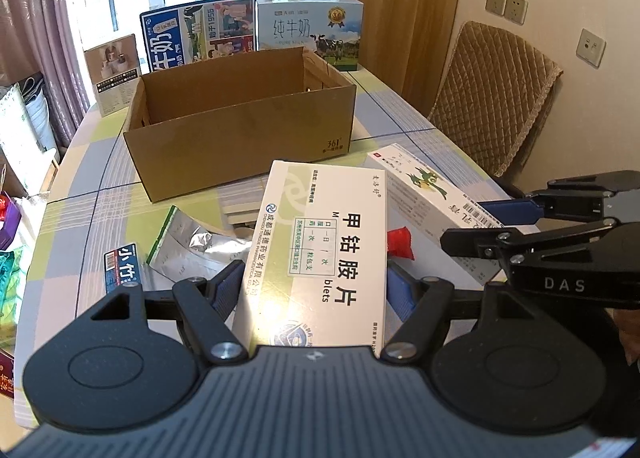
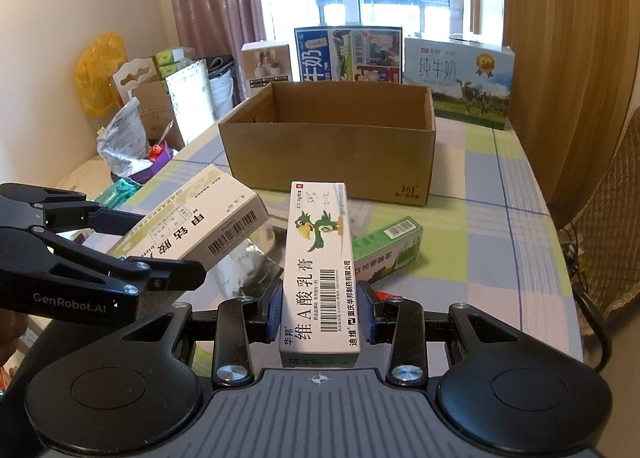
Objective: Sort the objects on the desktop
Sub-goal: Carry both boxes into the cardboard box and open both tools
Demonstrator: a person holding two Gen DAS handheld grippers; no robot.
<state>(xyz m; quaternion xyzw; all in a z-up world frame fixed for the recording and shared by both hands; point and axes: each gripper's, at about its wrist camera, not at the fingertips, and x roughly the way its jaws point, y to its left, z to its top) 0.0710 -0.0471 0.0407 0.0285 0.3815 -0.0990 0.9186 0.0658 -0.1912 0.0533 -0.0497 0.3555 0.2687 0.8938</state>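
Observation:
My left gripper (image 1: 314, 288) is shut on a white and pale green medicine box (image 1: 320, 242), held flat above the table. My right gripper (image 2: 322, 310) is shut on a long white ointment box (image 2: 322, 270) with a green bird printed on it. The two held boxes hang side by side, a little apart. Each gripper shows in the other's view: the right gripper (image 1: 476, 222) on the ointment box (image 1: 428, 190), the left gripper (image 2: 166, 244) on the medicine box (image 2: 196, 222). Just beyond both stands an open brown cardboard box (image 1: 240, 126) (image 2: 332, 146), its visible inside empty.
On the checked tablecloth (image 2: 500, 218) lie a green box (image 2: 388, 250), a silver foil pouch (image 1: 192, 246), a red wrapper (image 1: 400, 242) and a small blue packet (image 1: 120, 266). Milk cartons (image 2: 456, 82) stand along the far edge. A padded chair (image 1: 492, 98) is on the right; bags crowd the left.

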